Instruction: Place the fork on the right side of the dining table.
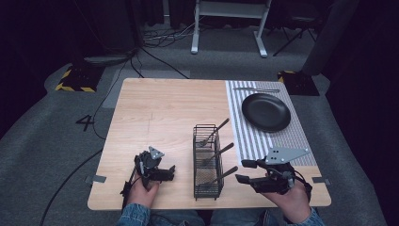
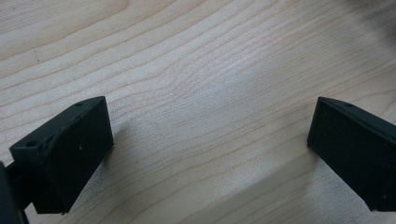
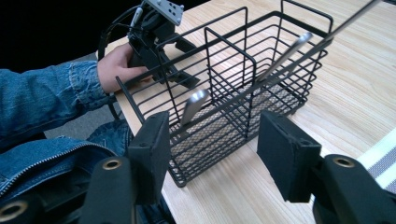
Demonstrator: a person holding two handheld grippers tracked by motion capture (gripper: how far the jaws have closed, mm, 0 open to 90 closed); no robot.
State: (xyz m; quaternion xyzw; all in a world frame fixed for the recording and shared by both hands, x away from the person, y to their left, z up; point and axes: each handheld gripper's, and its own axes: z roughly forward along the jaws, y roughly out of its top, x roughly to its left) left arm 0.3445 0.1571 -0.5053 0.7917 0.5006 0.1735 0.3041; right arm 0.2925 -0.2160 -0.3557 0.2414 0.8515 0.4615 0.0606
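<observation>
Black wire basket [image 3: 243, 88] sits before your right gripper [image 3: 212, 154], jaws apart, empty; left gripper [image 2: 210, 149] gapes wide over bare table [image 2: 201, 70].

Black wire basket [image 3: 243, 88], matt coated; shiny metal cutlery [image 3: 194, 105]; pale wood-grain surface [image 2: 196, 70], smooth; matt black plate [image 1: 266, 111].

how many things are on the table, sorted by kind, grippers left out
Wire basket: 1
Utensils standing in the basket, one per compartment: 3
Utensil lying beyond the plate: 1
Black plate: 1
Striped placemat: 1
Total: 7
</observation>
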